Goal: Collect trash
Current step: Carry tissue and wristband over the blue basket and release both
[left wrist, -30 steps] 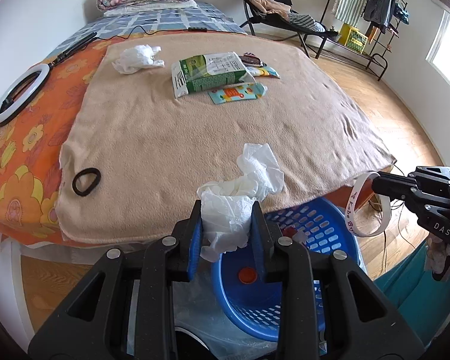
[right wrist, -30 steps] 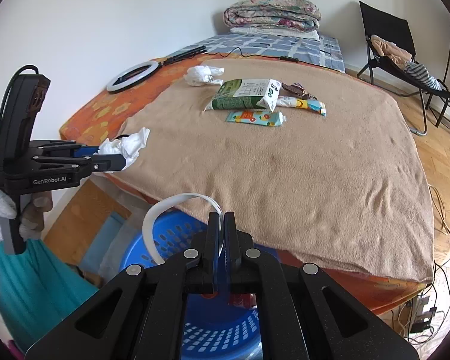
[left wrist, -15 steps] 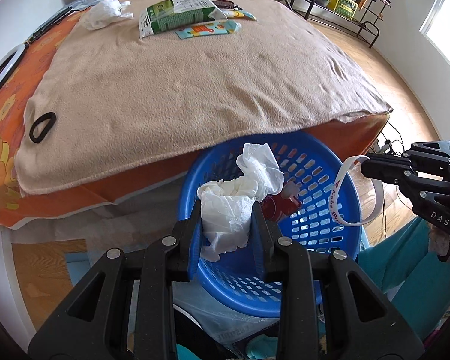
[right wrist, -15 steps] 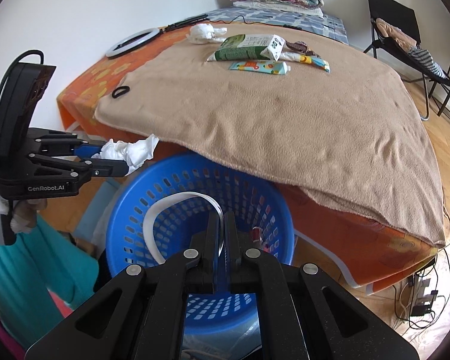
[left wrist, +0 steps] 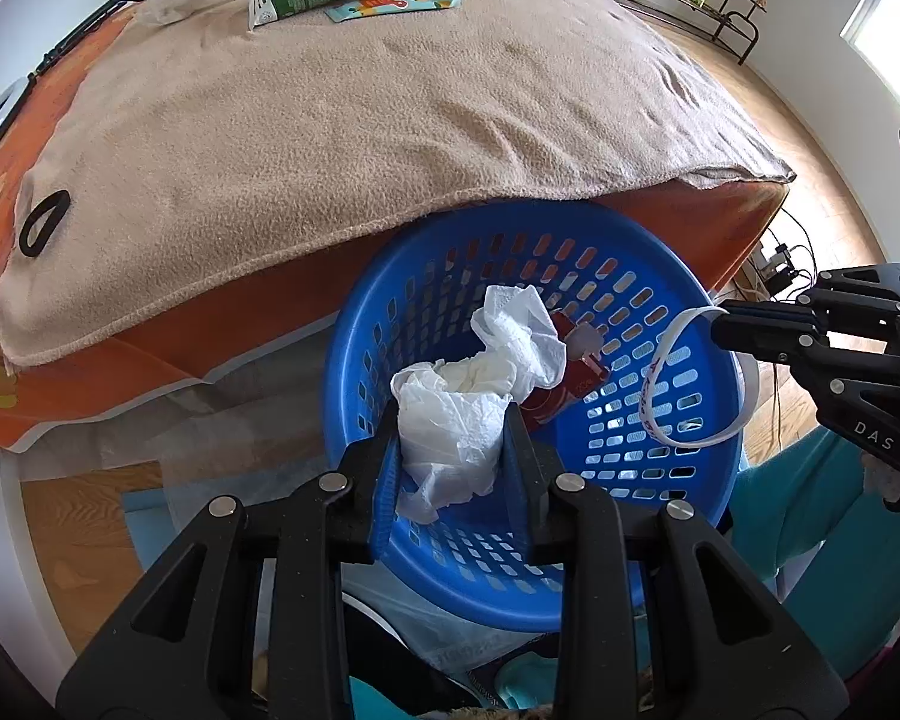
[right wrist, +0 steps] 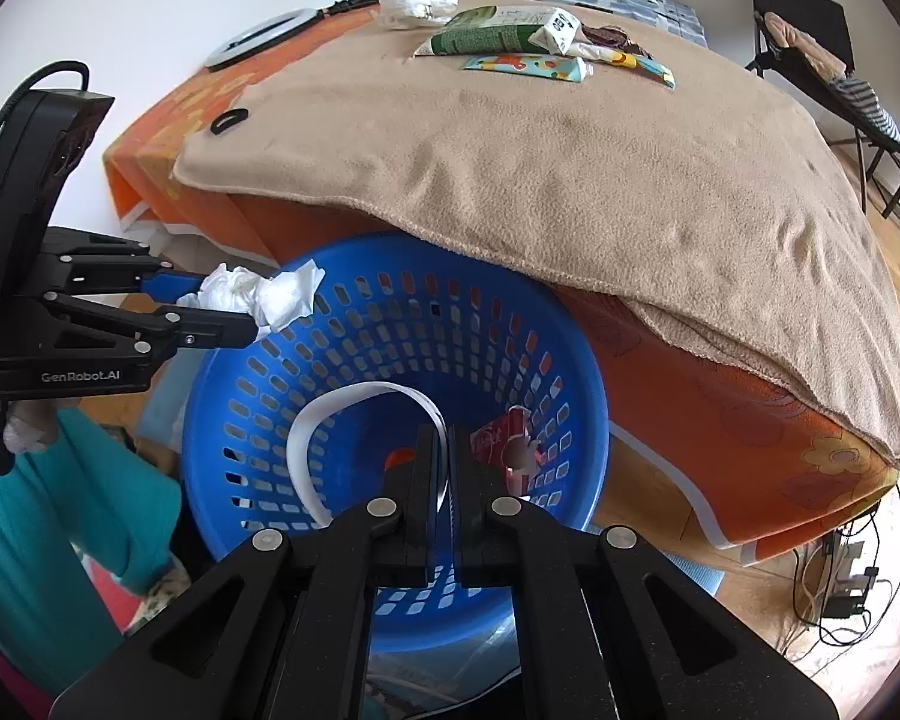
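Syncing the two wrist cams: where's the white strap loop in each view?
Left wrist: white strap loop at right of centre, pinched by the right gripper entering from the right edge, over the blue basket.
Right wrist: white strap loop at lower centre, arching left from the right gripper, above the basket's floor.
Shared landmark: blue basket beside the bed's tan blanket.

1. Glossy, smooth blue plastic: laundry basket, walls perforated.
2. Soft, crumpled white paper: tissue wad.
3. Matt black plastic with bright metal screws: left gripper, right gripper.
4. Fuzzy, napped beige fleece cloth: blanket.
5. Smooth, thin white plastic: strap loop.
6. Polished wood: floor, far right.
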